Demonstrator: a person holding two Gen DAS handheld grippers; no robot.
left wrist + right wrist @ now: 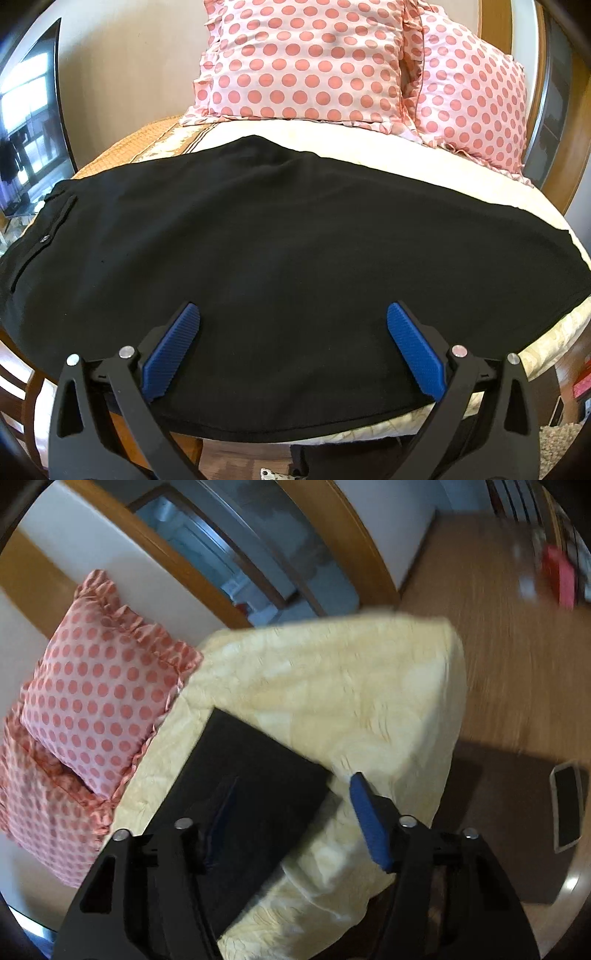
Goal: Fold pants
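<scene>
Pants (280, 266): black, spread flat across the cream bedspread (424, 162); they fill most of the left wrist view from edge to edge; a buttoned pocket flap (44, 240) shows at the far left; the near hem runs along the front edge of the bed; in the right wrist view one squared end of them (255, 786) lies on the same cover

Left gripper (293, 347): jaws spread wide, nothing between them; both blue ribbed pads (171, 350) sit over the near part of the pants; whether they touch the cloth I cannot tell

Right gripper (291, 812): jaws wide apart, gripping nothing; the left pad is dark and blurred over the black cloth; the right pad (369, 823) is over the bedspread just beside the cloth's corner; contact with either cannot be judged

Pillows (306, 59): two, pink with coral dots and frilled edges, propped at the head of the bed beyond the pants and apart from them

Bedspread: cream, quilted, draped over the bed corner (424, 657) in the right wrist view

Floor (517, 646): wood, blurred; a flat dark device with a pale rim (567, 805) lies on it at the right
</scene>
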